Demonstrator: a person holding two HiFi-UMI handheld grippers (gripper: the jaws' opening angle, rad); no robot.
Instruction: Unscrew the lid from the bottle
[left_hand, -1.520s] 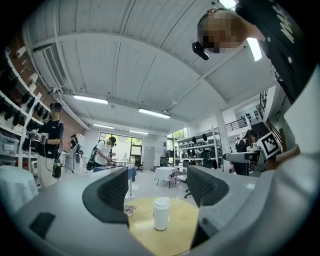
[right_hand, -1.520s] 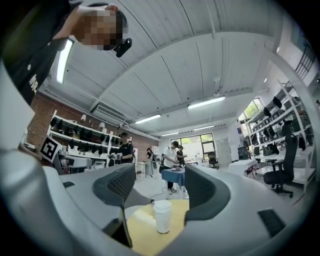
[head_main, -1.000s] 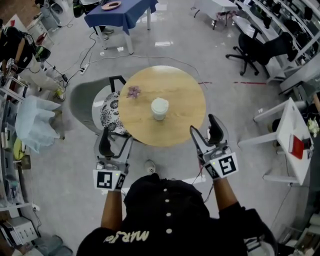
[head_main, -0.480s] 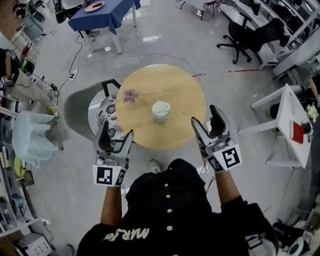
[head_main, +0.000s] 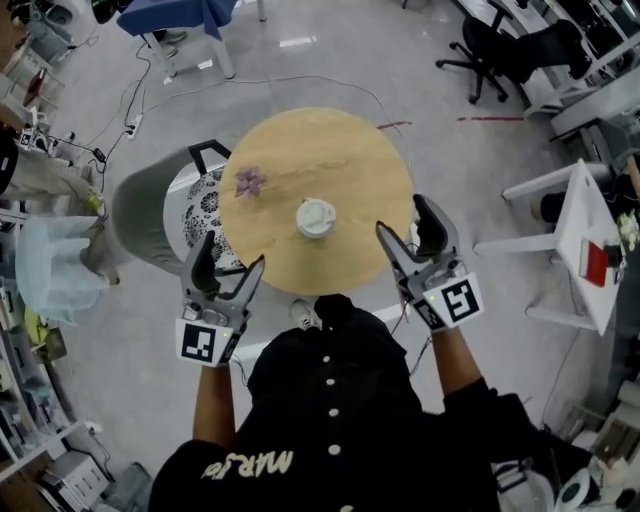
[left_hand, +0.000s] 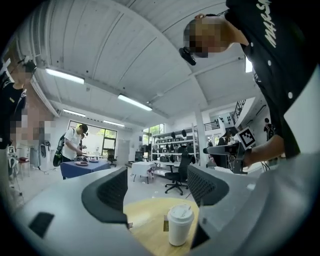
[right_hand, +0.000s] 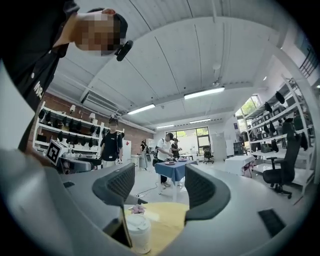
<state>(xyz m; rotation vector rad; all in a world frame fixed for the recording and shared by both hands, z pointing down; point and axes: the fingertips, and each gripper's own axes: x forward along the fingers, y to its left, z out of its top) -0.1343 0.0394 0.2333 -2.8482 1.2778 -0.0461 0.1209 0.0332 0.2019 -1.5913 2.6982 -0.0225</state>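
A white lidded cup-like bottle (head_main: 316, 217) stands upright near the middle of the round wooden table (head_main: 350, 160). It shows low between the jaws in the left gripper view (left_hand: 179, 224) and at the lower left in the right gripper view (right_hand: 138, 232). My left gripper (head_main: 227, 264) hovers at the table's near left edge, jaws apart with nothing between them. My right gripper (head_main: 407, 231) hangs at the near right edge, also open and empty. Both grippers are well short of the bottle.
A small purple flower-like item (head_main: 247, 181) lies on the table's left part. A grey chair (head_main: 150, 215) with a patterned cushion (head_main: 211, 214) stands left of the table. A blue table (head_main: 165, 14) and office chairs (head_main: 500, 50) lie farther off. People stand in the room.
Both grippers have moved forward to the table's near edge. The view has shifted, so the table and bottle sit closer to me.
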